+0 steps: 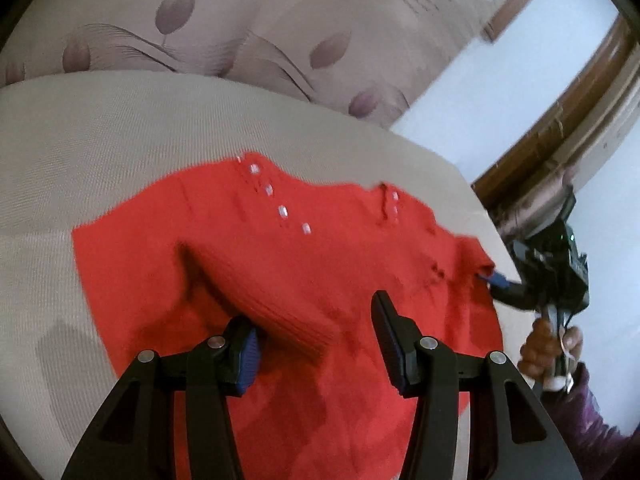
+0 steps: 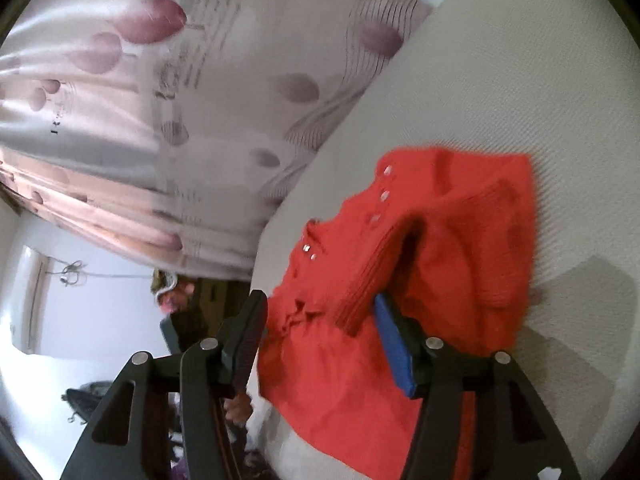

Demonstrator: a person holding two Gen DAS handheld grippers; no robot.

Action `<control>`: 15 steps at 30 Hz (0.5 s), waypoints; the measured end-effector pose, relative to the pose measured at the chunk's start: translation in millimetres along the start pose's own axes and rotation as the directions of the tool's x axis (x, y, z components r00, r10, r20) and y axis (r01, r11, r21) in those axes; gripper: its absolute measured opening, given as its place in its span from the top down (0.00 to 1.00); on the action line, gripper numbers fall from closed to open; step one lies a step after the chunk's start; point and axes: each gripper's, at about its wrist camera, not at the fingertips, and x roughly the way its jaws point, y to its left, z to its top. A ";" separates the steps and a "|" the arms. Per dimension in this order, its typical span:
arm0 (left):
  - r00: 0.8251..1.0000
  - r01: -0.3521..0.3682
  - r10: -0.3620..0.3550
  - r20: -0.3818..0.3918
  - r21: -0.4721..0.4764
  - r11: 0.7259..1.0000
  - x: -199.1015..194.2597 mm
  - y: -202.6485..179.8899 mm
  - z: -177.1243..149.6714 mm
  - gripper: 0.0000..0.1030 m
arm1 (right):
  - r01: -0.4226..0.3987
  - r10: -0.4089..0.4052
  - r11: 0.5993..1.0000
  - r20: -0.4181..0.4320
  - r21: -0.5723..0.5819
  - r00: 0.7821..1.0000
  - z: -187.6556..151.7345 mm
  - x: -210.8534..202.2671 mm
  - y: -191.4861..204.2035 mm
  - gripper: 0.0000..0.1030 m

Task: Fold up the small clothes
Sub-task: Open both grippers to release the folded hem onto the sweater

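A small red knitted cardigan with pale buttons lies on a beige surface. One ribbed sleeve is folded over the body and ends between my left fingers. My left gripper is open just above it. In the right wrist view the cardigan drapes near the surface's edge, and a ribbed sleeve ends between the fingers of my open right gripper. The right gripper also shows in the left wrist view, at the cardigan's right edge.
A curtain with purple leaf print hangs behind the surface. The surface's edge drops off to the right, beside a white wall and brown wooden trim. A person's hand holds the right gripper.
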 end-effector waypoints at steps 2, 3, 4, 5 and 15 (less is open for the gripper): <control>0.999 -0.016 0.017 0.043 -0.009 1.000 0.5 5.8 11.2 0.50 | -0.028 0.028 0.999 -0.010 -0.020 1.000 7.3 9.5 3.2 0.47; 0.997 -0.027 0.029 0.065 -0.026 0.999 0.0 10.3 18.1 0.50 | -0.030 0.030 0.999 0.000 -0.034 1.000 13.6 13.3 5.1 0.47; 0.996 -0.026 0.029 0.085 -0.044 0.999 -0.6 14.4 23.9 0.50 | -0.034 0.034 0.999 0.018 -0.035 0.999 22.0 16.5 4.9 0.47; 0.993 -0.034 0.042 0.111 -0.074 0.997 -1.1 19.7 30.5 0.50 | -0.044 0.045 0.999 0.036 -0.022 0.998 29.8 18.7 2.4 0.47; 0.952 -0.182 0.221 0.213 -0.188 0.965 -29.2 48.6 33.6 0.49 | 0.000 -0.013 0.998 0.208 0.062 0.978 41.9 -4.8 -25.2 0.47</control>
